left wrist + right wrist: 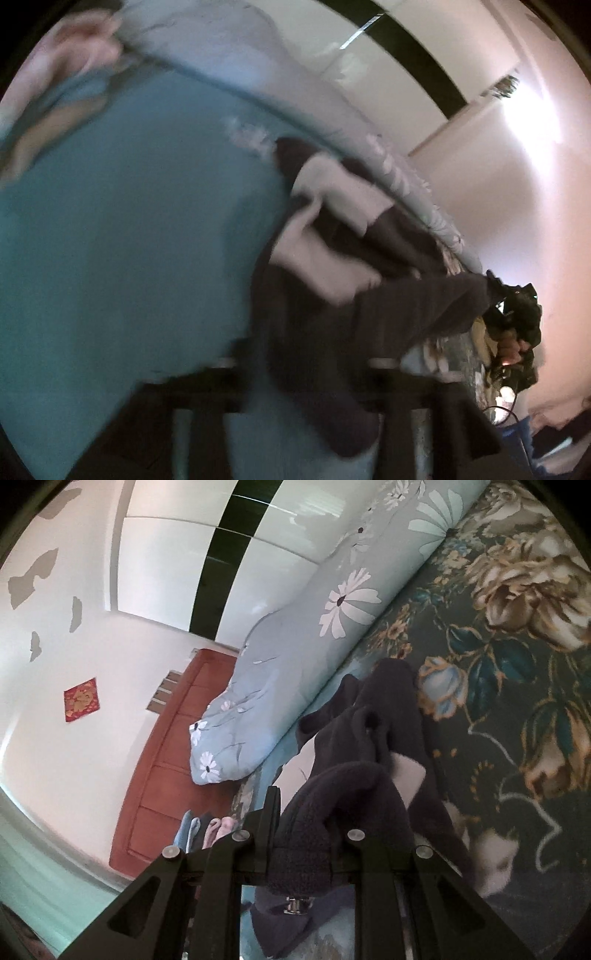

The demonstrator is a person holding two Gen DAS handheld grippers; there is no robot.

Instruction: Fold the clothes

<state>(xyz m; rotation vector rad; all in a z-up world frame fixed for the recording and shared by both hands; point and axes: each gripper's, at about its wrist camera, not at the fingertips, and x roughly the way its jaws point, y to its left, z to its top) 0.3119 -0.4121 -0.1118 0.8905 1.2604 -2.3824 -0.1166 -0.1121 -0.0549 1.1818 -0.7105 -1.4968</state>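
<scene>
A dark navy fleece garment with white patches lies partly on the floral bed cover. My right gripper is shut on a bunched fold of it and holds it up. In the blurred left wrist view the same dark garment with its white parts stretches across, and my left gripper is shut on its edge. The right gripper with the person's hand shows at the far end of the cloth.
A rolled light blue duvet with white daisies lies along the bed beside the garment. A teal cloth surface fills the left wrist view's left. A red-brown wooden door and white wall stand behind. Folded clothes lie near the bed's end.
</scene>
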